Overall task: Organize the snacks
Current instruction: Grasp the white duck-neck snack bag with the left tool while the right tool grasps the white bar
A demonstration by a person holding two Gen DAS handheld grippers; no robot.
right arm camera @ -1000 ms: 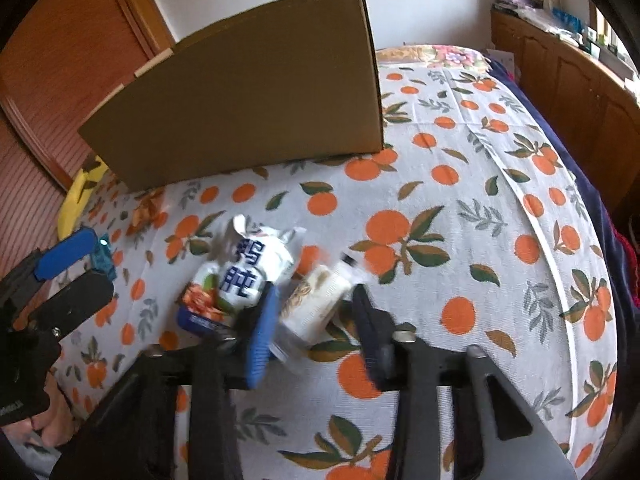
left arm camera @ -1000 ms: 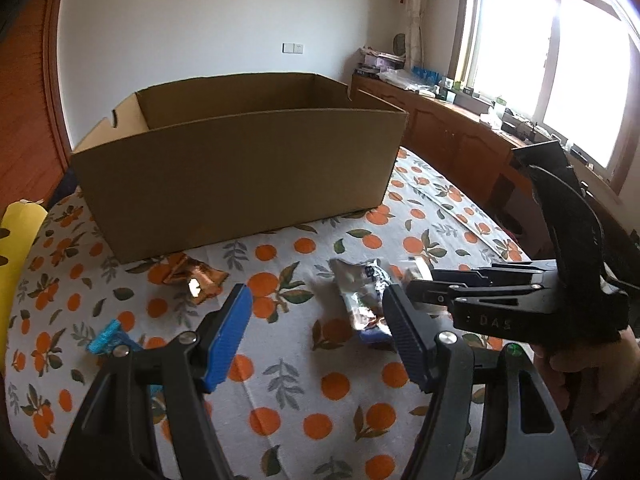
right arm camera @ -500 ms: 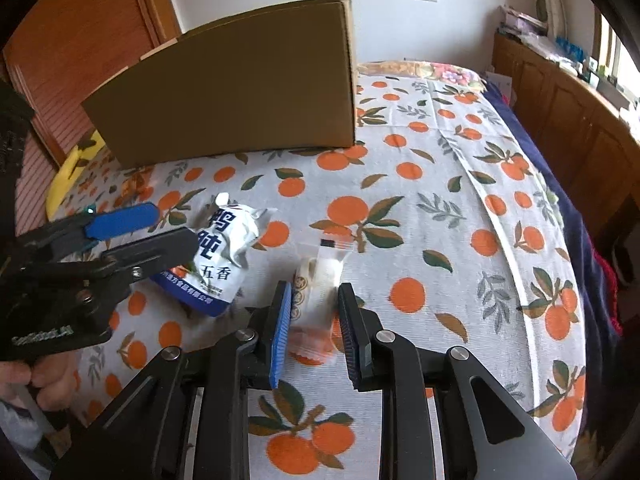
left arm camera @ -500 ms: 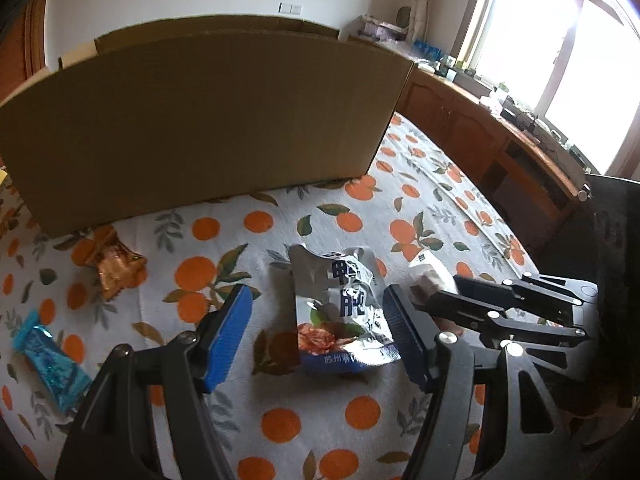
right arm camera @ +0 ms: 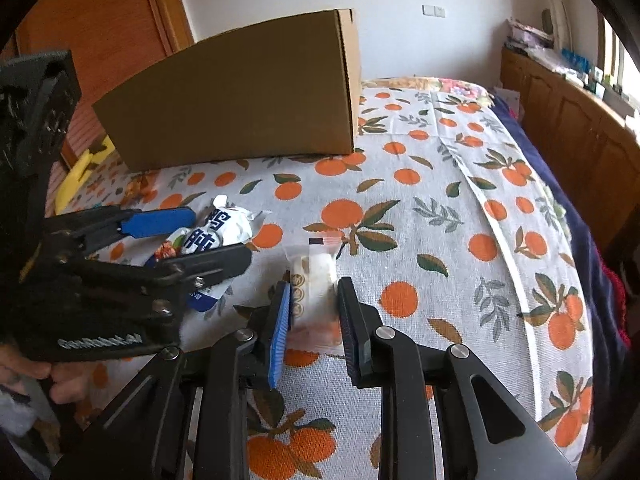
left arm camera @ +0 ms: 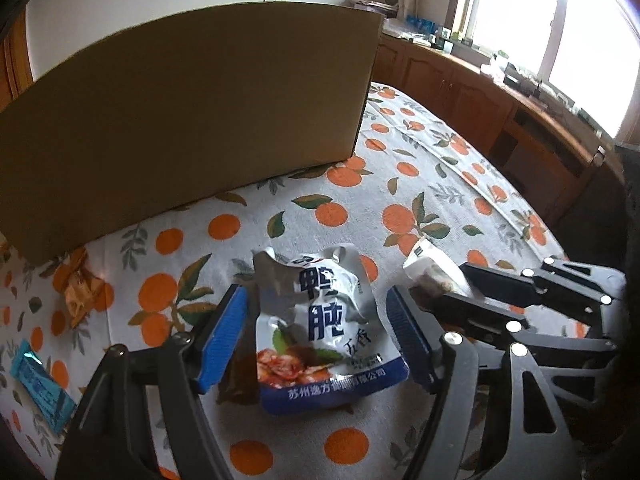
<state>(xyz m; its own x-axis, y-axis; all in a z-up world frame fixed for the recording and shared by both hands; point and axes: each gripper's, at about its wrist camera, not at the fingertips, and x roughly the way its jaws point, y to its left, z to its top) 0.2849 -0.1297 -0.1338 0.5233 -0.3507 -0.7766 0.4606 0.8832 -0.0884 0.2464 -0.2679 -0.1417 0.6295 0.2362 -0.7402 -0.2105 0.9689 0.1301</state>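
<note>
A: Cardboard box (left arm camera: 192,112): stands at the far side of the orange-printed cloth (left arm camera: 420,184), open top hidden from both views.

B: Silver-and-blue pouch (left arm camera: 326,328): lies flat on the cloth, between the pads of the left gripper (left arm camera: 316,336). Jaws spread and just been widening; pads not pressing it.

A: Clear packet (right arm camera: 314,280): pinched by the right gripper (right arm camera: 314,330), jaws pressed onto it, just beside the pouch.

B: Orange wrapper (left arm camera: 82,290) and blue wrapper (left arm camera: 42,388): loose on the cloth, left of the pouch.
</note>
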